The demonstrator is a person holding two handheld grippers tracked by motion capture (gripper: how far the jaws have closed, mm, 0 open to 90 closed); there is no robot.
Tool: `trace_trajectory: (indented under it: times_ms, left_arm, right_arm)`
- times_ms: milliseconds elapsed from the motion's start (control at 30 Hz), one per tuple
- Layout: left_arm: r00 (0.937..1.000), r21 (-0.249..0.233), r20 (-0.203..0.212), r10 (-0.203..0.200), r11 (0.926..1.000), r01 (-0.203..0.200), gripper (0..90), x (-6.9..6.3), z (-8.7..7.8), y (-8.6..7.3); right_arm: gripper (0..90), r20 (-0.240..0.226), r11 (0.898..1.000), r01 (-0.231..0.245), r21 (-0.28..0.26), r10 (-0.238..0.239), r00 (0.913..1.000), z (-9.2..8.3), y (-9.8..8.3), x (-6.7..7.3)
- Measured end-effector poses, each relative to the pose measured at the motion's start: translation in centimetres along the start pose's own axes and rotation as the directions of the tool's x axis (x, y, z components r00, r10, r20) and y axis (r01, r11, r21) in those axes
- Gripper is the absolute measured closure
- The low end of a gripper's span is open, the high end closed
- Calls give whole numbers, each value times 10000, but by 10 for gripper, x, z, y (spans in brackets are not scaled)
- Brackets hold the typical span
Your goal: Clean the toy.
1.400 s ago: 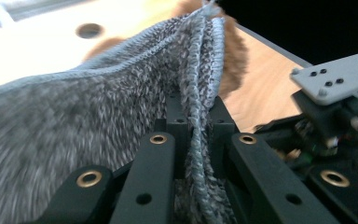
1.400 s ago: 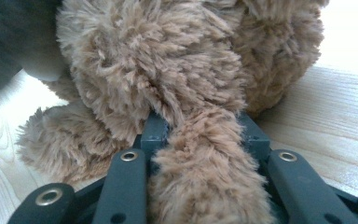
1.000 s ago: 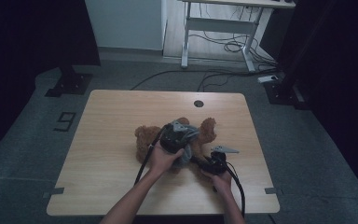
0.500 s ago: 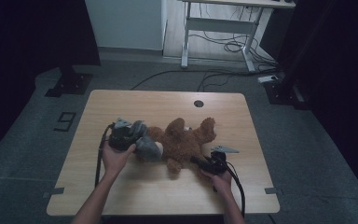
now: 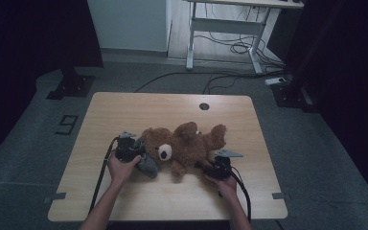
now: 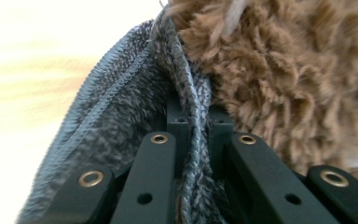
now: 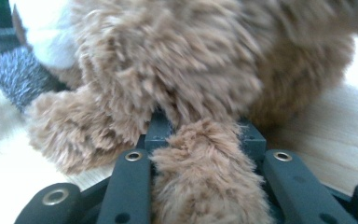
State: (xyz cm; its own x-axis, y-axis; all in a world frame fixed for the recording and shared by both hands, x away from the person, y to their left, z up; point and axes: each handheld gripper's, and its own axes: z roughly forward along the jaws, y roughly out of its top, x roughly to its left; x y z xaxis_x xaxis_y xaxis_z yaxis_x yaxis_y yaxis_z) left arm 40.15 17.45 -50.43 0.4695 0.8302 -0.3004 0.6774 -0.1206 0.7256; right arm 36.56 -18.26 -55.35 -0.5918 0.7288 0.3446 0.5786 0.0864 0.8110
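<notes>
The brown teddy bear [image 5: 187, 146] lies on its side mid-way across the wooden table [image 5: 124, 105], a grey knit garment [image 5: 147, 165] bunched at its head. The left gripper [image 5: 136, 155] is clamped on a fold of that knit fabric [image 6: 121, 135]; the right gripper [image 5: 206, 165] has just been tightening and pinches a plush leg [image 7: 205, 177]. Both look light, soft and floppy, so the knit will likely stretch and slip; gripping a hem edge and a limb near the body seems safest.
</notes>
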Motion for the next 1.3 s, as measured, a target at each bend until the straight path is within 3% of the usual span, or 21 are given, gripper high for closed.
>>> trace_trajectory:
  times_ms: [133, 233, 400, 567, 700, 733, 800, 933, 967, 1033, 1100, 1167, 1233, 1300]
  left_arm:
    - [9996, -605, 201, 191, 9980, -178, 842, -4, 0, 14]
    - [9993, -869, 210, 304, 9958, -285, 841, -2, 2, 24]
    - [10000, -627, -72, -25, 9980, 21, 839, 7, 17, 28]
    - [9998, -300, -65, -212, 9993, 210, 833, 16, 17, 19]
    - [9998, -548, 24, -186, 9983, 187, 828, 17, 5, 18]
    - [9993, -735, -248, 289, 9968, -306, 828, 10, -7, 24]
    - [9959, -930, -356, 833, 9919, -863, 827, 0, -17, 36]
    - [9912, -1487, -60, 1322, 9801, -1316, 828, -21, -26, 67]
    - [9912, -1487, -60, 1322, 9801, -1316, 827, -21, -26, 67]
    - [9851, -1598, 171, 1709, 9731, -1660, 826, -36, -19, 89]
    - [9809, -1525, 440, 1896, 9716, -1810, 823, -45, -9, 102]
    - [9777, -1378, 420, 2060, 9704, -1985, 818, -53, 4, 111]
    - [9776, -1125, 408, 2065, 9732, -2008, 811, -55, 12, 113]
    - [9853, -495, 421, 1655, 9853, -1634, 812, -54, 36, 112]
  right_arm:
    - [677, 414, 9946, 1005, -258, -994, 9942, 6, 4, 7]
    - [679, 749, 9959, 814, -394, -783, 9941, 11, 13, 0]
    - [678, 1676, 9956, 863, -358, -792, 9827, 24, 29, -11]
    - [675, 1615, 9950, 995, 116, -1001, 9818, 24, 28, -14]
    - [671, 1459, 9944, 1001, 335, -1039, 9838, 21, 21, -13]
    - [671, 1389, 9945, 984, 368, -1026, 9850, 19, 20, -13]
    - [671, 1398, 9934, 1068, 411, -1116, 9839, 18, 19, -13]
    - [672, 1509, 9898, 1305, 563, -1377, 9789, 17, 17, -9]
    - [671, 1472, 9899, 1306, 557, -1375, 9795, 16, 17, -9]
    - [671, 1383, 9896, 1321, 564, -1388, 9806, 15, 17, -10]
    - [671, 1311, 9898, 1302, 577, -1368, 9819, 15, 17, -11]
    - [671, 1313, 9898, 1306, 576, -1372, 9818, 14, 16, -11]
    - [671, 1303, 9894, 1323, 591, -1390, 9817, 13, 16, -10]
    - [671, 1279, 9886, 1379, 604, -1447, 9812, 13, 15, -10]
